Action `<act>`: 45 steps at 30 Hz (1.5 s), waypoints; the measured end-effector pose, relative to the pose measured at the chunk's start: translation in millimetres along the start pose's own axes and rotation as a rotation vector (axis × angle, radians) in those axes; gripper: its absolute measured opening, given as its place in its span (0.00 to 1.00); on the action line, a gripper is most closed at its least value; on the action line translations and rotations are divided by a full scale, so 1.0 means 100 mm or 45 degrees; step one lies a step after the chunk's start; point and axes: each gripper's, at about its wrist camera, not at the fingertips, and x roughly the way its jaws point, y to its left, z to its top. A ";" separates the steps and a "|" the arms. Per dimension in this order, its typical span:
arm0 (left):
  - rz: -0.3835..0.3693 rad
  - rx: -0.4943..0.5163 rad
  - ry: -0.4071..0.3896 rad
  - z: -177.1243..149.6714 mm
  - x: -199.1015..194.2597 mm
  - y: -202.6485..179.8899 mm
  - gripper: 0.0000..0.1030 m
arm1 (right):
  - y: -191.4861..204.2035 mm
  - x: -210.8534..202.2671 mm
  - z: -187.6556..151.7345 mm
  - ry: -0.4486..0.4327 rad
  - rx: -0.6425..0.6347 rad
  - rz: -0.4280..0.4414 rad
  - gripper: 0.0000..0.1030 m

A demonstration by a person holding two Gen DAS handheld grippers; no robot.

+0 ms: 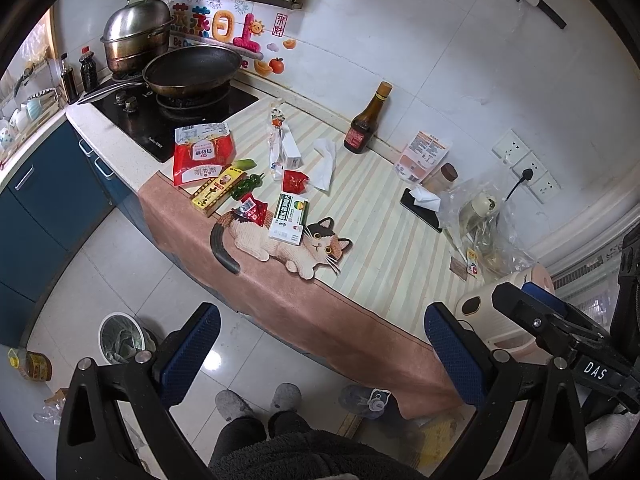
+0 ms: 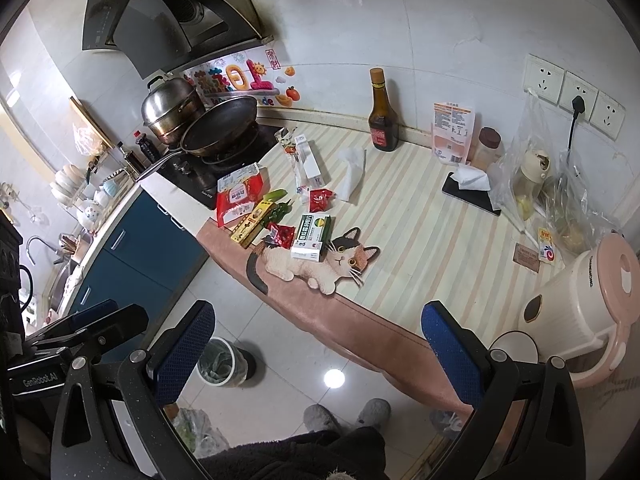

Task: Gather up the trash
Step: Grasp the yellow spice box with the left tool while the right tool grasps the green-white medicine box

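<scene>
Both the left gripper (image 1: 320, 354) and right gripper (image 2: 318, 350) are held spread, empty, short of the cat mat (image 1: 280, 240); wrappers (image 1: 202, 152) are strewn beyond it.

Two claws (image 1: 322, 354) (image 2: 318, 354), one waste bin (image 1: 120, 338), one frying pan (image 1: 192, 72), one steamer pot (image 1: 136, 36), one brown sauce bottle (image 1: 366, 124), one kettle (image 2: 580, 308), two white tissues (image 1: 326, 164) (image 1: 426, 198), two small red wrappers (image 1: 295, 180) (image 1: 253, 211), three wall sockets (image 2: 576, 96)
</scene>
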 end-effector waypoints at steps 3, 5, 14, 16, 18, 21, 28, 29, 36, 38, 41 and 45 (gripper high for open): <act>0.031 0.005 -0.013 0.00 0.00 -0.01 1.00 | 0.00 0.01 0.02 -0.001 0.012 -0.006 1.00; 0.162 0.033 -0.070 0.02 0.01 -0.01 1.00 | 0.07 -0.02 -0.02 -0.010 0.028 -0.026 1.00; 0.565 0.058 -0.107 0.34 0.57 0.43 1.00 | 0.28 0.53 0.00 -0.031 0.111 -0.195 1.00; 0.588 0.043 -0.074 0.38 0.73 0.62 1.00 | 0.30 0.79 0.06 -0.015 0.141 -0.245 1.00; 0.614 0.017 -0.029 0.43 0.92 0.82 1.00 | 0.28 1.10 0.13 0.031 0.174 -0.268 1.00; 0.652 -0.022 0.022 0.43 1.16 1.34 1.00 | 0.28 1.60 0.22 0.086 0.199 -0.301 1.00; 0.751 0.067 0.193 0.66 2.09 1.83 1.00 | 0.23 3.13 0.41 0.307 0.190 -0.354 1.00; 0.768 0.103 0.225 0.71 2.25 1.85 1.00 | 0.24 3.33 0.44 0.332 0.180 -0.363 1.00; 0.746 0.252 0.385 1.06 3.02 1.83 1.00 | 0.35 4.57 0.58 0.509 0.083 -0.400 0.92; 0.722 0.310 0.421 1.13 3.20 1.78 1.00 | 0.37 4.68 0.60 0.512 0.082 -0.332 0.79; 0.677 0.396 0.476 1.24 3.47 1.72 1.00 | 0.37 4.80 0.59 0.571 -0.029 -0.406 0.62; 0.600 0.458 0.564 1.39 3.80 1.70 1.00 | 0.17 4.79 0.59 0.614 0.004 -0.361 0.61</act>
